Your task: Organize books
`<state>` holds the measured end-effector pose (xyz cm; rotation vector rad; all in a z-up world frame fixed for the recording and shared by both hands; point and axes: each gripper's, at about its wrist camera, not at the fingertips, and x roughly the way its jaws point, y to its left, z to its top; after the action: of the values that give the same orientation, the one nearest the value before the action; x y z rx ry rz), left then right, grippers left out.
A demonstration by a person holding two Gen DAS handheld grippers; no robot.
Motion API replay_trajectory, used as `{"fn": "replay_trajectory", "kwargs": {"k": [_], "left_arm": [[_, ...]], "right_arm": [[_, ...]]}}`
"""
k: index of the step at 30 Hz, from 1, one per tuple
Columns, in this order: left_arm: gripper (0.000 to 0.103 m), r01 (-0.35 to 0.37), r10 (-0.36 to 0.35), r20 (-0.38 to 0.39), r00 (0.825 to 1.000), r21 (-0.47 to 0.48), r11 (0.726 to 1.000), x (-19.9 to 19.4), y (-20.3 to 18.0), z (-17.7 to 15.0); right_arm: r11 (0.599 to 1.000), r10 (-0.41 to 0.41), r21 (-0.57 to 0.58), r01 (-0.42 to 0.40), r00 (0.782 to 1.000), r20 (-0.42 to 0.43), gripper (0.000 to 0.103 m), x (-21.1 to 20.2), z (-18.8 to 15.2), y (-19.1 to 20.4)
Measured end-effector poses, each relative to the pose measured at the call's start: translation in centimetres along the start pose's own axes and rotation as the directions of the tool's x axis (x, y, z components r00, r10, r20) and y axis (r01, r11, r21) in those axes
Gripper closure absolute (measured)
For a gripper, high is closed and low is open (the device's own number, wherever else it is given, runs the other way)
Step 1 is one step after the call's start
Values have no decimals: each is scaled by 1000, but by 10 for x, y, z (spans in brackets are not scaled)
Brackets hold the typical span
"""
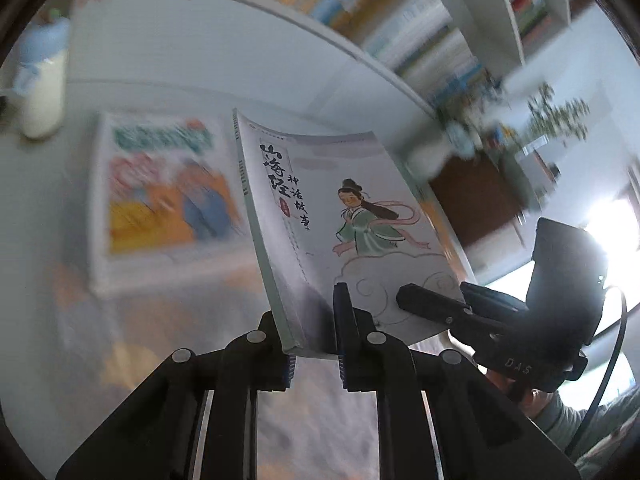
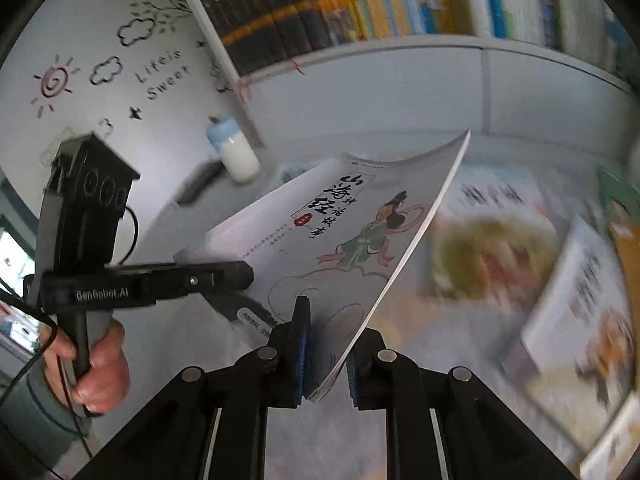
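Both of our grippers are clamping the same white paperback: our left gripper (image 1: 314, 354) is pinching its lower corner by the spine, with the blue pads (image 1: 342, 320) pressed against the cover and the back, and our right gripper (image 2: 326, 364) is pinching the opposite lower corner at the open page edge, jaws narrow and closed on the book. We are holding the book (image 1: 340, 232) lifted off the surface, tilted, its front cover showing black brush lettering and a drawn figure in a green robe above cloud swirls. From our left wrist view, our right gripper is reaching in from the right onto the cover's lower edge. From our right wrist view, our left gripper is reaching in from the left, and we are seeing the hand (image 2: 100, 364) gripping its handle. Beyond and to the left of our left gripper, a colourful picture book (image 1: 160, 196) is lying flat on the table (image 1: 168, 60), blurred, and a bottle with a pale blue cap (image 1: 40, 84) is standing farther left. Ahead and to the right of our right gripper, more blurred books (image 2: 492, 240) are lying flat. Above both grippers, shelves (image 2: 360, 8) packed with upright books are running across the background.
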<state>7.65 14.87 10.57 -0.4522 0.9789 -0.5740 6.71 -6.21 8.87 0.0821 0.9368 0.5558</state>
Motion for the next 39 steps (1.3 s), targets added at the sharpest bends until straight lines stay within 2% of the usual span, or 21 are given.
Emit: {"fn": "replay_trajectory", "kwargs": {"k": [2,6,10,18,22,28,32,36,39], "left_arm": [[91,-30,31,41,999,-34,999,-7,22,15],[91,-88,93,73,993,-78,993,-9,58,28],[91,-73,91,105,990,-159,985,-3,96,34],[90,-71,86,56,995,-227,971,20,125,21],[86,-119,127,21,992,-229,966,21,126,10],[86,-130,145,29,989,-287,949,10,144,3],[86,-192,214,49,975,-286,939,-2,146,7],[86,-241,262,49,964,-256,936,-15,136,7],[86,-267,281,39,959,-215,939,-24,124,3]], "right_arm": [[999,38,-31,-37,999,2,88,23,25,7],[992,88,-86,-91,995,-39,88,71,59,16],[984,150,-79,-157,985,-90,88,116,81,15],[977,212,2,-214,963,-167,87,166,87,-4],[976,220,51,-214,955,-201,85,181,85,-14],[975,205,126,-182,957,-204,84,191,80,-24],[976,188,155,-156,957,-223,79,192,79,-25],[983,136,155,-102,964,-227,76,172,71,-29],[988,68,152,-37,977,-203,76,139,52,-41]]}}
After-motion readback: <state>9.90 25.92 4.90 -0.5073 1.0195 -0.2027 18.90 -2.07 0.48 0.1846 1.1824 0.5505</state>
